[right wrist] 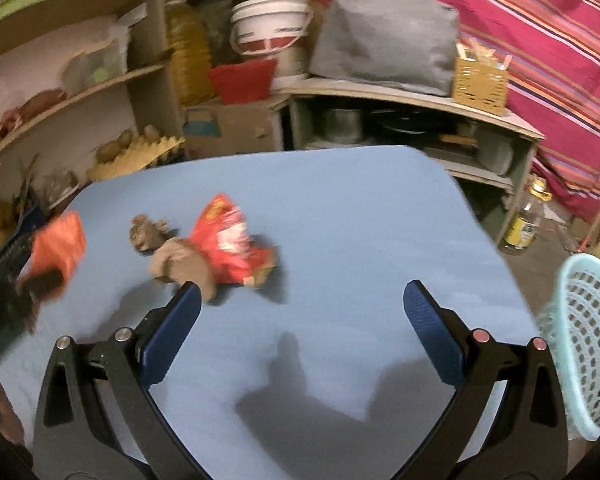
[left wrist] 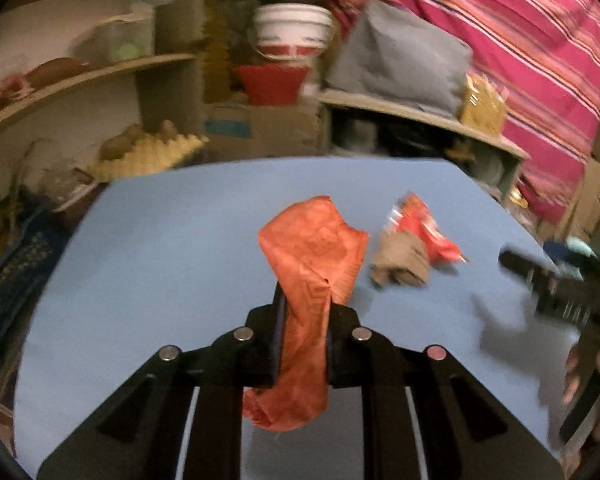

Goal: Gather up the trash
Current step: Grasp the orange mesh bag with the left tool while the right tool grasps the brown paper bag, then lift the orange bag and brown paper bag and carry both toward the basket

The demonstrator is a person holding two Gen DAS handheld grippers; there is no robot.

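Two tools: left tool (left wrist: 304, 312) clamps orange wrapper (left wrist: 312, 256) (blurred, probably plastic); right tool (right wrist: 300, 300) agape.

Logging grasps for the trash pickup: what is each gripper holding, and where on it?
The left gripper pinches the orange wrapper across its twisted middle. The right gripper holds nothing; its jaws stand wide open.
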